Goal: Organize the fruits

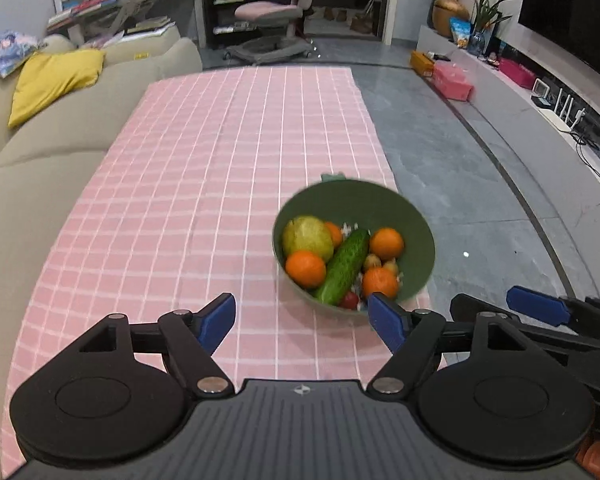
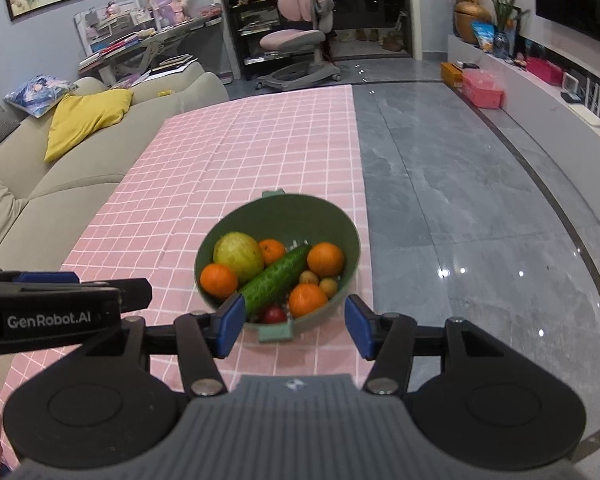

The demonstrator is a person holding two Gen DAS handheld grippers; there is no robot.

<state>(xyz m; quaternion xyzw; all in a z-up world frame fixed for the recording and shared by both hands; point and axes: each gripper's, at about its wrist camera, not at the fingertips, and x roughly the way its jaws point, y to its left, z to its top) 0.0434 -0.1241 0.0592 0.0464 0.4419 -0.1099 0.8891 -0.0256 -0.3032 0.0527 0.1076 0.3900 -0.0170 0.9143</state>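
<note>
A green bowl (image 1: 416, 224) (image 2: 284, 212) stands near the right edge of the pink checked cloth (image 1: 204, 168) (image 2: 236, 152). It holds a cucumber (image 1: 344, 267) (image 2: 276, 276), a yellow-green pear (image 1: 307, 238) (image 2: 238, 255), several oranges (image 1: 305, 269) (image 2: 219, 281), small brownish fruits (image 2: 309, 278) and a red tomato (image 2: 274, 314). My left gripper (image 1: 302, 322) is open and empty, just in front of and left of the bowl. My right gripper (image 2: 294, 326) is open and empty, its fingers straddling the bowl's near rim. The right gripper's fingers (image 1: 538, 306) show at the right of the left wrist view.
A beige sofa (image 1: 40, 152) (image 2: 60, 168) with a yellow cushion (image 1: 52, 80) borders the table's left side. Grey tiled floor (image 2: 460, 200) lies to the right. A pink chair (image 2: 296, 36) stands far back; boxes (image 2: 482, 88) sit along the right wall.
</note>
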